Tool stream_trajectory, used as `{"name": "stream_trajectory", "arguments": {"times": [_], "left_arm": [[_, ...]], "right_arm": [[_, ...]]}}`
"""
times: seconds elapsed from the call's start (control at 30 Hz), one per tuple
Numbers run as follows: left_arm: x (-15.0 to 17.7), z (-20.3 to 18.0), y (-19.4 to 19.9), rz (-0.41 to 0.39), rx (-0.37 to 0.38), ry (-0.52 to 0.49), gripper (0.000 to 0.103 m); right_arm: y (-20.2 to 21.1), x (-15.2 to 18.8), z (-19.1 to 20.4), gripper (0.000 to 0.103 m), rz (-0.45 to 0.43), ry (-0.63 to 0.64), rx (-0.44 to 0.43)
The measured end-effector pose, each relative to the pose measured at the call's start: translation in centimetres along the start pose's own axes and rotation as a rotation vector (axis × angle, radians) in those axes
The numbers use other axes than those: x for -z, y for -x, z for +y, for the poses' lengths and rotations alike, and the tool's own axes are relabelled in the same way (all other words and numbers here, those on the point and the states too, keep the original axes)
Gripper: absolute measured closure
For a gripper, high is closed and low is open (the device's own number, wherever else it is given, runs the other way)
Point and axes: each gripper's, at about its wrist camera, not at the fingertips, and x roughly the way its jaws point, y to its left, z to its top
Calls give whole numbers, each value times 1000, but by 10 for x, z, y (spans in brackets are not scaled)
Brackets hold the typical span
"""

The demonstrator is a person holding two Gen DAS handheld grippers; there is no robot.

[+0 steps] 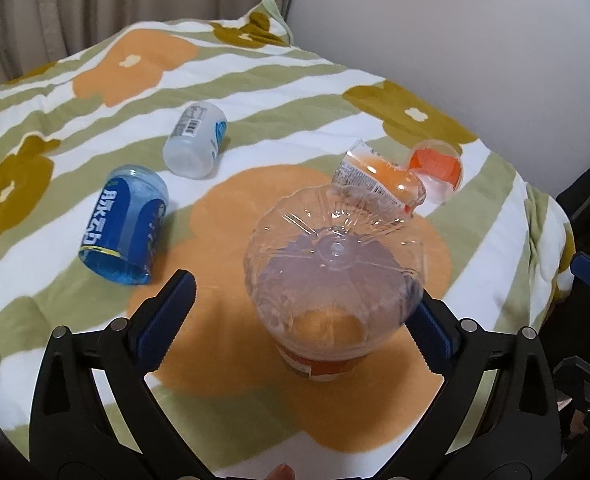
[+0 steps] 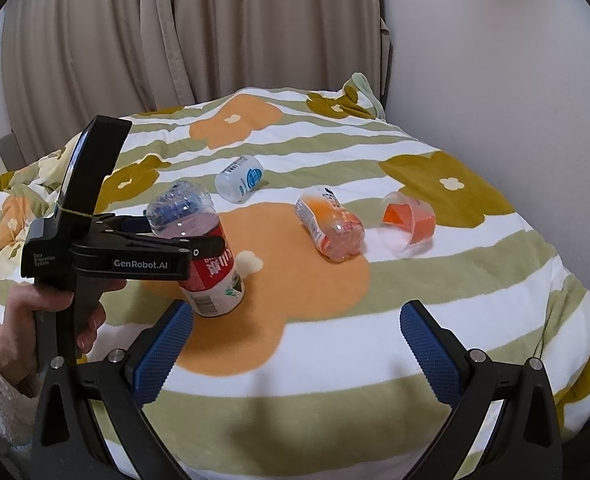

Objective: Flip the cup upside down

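A clear plastic cup with a red and white label [image 1: 331,280] stands upside down on the bed, its ribbed base up. My left gripper [image 1: 299,308] is open around it; the right finger touches or nearly touches the cup, the left finger stands apart. In the right wrist view the same cup [image 2: 209,268] stands at the left with the left gripper [image 2: 199,246] around it, held by a hand. My right gripper [image 2: 295,344] is open and empty above the blanket's front part.
A flowered green-striped blanket [image 1: 375,92] covers the bed. On it lie a blue cup [image 1: 125,226], a white cup [image 1: 195,140], an orange-label cup [image 1: 379,178] and a clear cup with orange inside [image 1: 437,170], all on their sides. Curtain and wall stand behind.
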Motion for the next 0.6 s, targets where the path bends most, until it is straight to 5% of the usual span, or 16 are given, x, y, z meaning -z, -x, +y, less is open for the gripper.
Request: {"name": "stream_trajectory", "arguments": {"times": [0.4,0.6], "left_arm": [[1,12,84,-137,-14,3,4],[-8,5,163,-329,-62,-37,3]], "right_arm": [[47,-27,27,0,-139,18,42],[86,-48,38,0,-290,-24,99]]}}
